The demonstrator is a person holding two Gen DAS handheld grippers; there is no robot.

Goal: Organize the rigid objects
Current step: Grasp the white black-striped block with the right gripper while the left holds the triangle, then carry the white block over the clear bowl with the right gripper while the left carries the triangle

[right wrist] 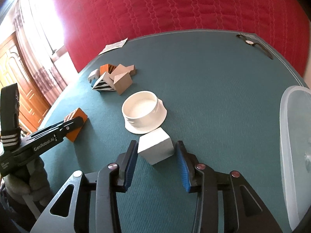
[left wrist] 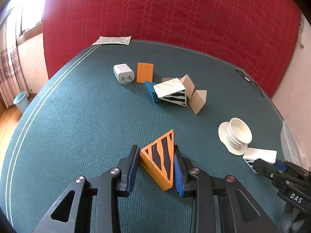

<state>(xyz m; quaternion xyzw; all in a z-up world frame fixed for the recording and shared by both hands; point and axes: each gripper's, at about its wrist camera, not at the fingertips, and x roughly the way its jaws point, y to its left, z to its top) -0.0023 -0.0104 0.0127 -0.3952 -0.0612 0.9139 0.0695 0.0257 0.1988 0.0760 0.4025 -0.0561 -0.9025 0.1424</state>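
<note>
Orange block: the orange-and-black striped wooden wedge [left wrist: 160,158] lies on the green mat [left wrist: 77,120], apex pointing away from me, long axis running along the fingers.
Left gripper [left wrist: 157,166]: I see both pads touching the wedge, clamped.
White block: the white wooden block [right wrist: 155,148] sits just beside the white plastic jar [right wrist: 144,114].
Right gripper [right wrist: 157,164]: jaws apart, straddling it; right pad clear.
Pile: mixed wooden blocks [left wrist: 175,92] far side.
</note>
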